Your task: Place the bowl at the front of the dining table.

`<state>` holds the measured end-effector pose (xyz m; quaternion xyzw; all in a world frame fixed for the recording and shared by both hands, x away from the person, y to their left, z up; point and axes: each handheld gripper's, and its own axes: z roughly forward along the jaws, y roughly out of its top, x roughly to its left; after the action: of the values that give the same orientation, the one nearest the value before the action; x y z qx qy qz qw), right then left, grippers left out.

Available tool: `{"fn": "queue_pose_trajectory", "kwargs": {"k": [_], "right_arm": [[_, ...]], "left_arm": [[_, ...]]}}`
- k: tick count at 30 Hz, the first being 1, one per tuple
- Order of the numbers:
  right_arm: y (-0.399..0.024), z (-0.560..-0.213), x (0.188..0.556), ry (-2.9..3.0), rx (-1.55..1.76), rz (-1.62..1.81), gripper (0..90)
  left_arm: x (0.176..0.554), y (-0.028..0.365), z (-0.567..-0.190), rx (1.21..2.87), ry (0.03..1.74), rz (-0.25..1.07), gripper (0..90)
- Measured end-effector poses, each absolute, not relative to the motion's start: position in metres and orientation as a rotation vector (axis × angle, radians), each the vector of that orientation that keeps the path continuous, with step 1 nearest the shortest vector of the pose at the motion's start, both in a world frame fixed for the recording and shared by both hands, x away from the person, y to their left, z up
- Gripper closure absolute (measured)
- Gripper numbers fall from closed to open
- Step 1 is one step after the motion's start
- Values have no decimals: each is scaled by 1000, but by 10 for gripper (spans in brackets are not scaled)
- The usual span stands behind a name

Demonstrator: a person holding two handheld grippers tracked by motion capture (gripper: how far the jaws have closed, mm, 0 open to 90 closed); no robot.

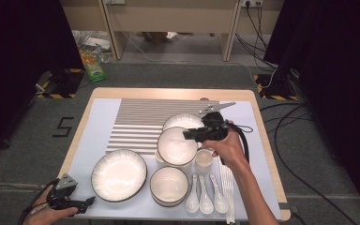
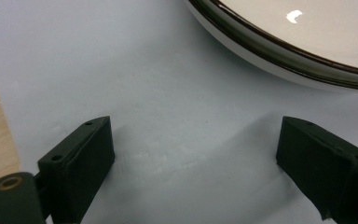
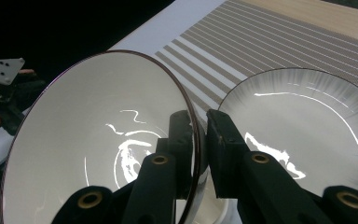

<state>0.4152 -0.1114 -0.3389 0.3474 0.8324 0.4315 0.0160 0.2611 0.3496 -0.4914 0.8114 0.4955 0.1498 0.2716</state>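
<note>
My right gripper (image 1: 188,135) (image 3: 199,126) is shut on the rim of a white bowl with a dark edge (image 1: 176,146) (image 3: 88,140), one jaw inside and one outside. It holds the bowl tilted above the table's middle. Just behind the bowl lies a white plate with a grey-rayed rim (image 1: 183,120) (image 3: 298,121). At the front left corner my left gripper (image 1: 90,201) (image 2: 193,149) rests open with nothing between its jaws, hovering over the pale mat beside a large plate (image 1: 119,174) (image 2: 307,42).
A second bowl (image 1: 168,185) sits at the front centre, with a small cup (image 1: 203,158), three white spoons (image 1: 205,200) and chopsticks (image 1: 227,185) to its right. A striped placemat (image 1: 143,119) covers the back left of the wooden table (image 1: 258,101).
</note>
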Motion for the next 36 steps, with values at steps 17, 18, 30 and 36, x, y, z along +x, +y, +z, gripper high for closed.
{"fn": "queue_pose_trajectory", "kwargs": {"k": [17, 18, 30, 36], "right_arm": [[-121, -345, 459, 2498, 1274, 1320, 800], [-121, -346, 462, 2491, 1285, 1317, 800], [-134, -360, 484, 2435, 1395, 1306, 800], [-135, -369, 493, 2422, 1431, 1296, 799]], "left_arm": [[261, 349, -492, 2181, 1334, 408, 98], [261, 349, -492, 2184, 1336, 410, 98], [261, 349, -492, 2181, 1336, 413, 98], [261, 349, -492, 2178, 1336, 415, 98]]}}
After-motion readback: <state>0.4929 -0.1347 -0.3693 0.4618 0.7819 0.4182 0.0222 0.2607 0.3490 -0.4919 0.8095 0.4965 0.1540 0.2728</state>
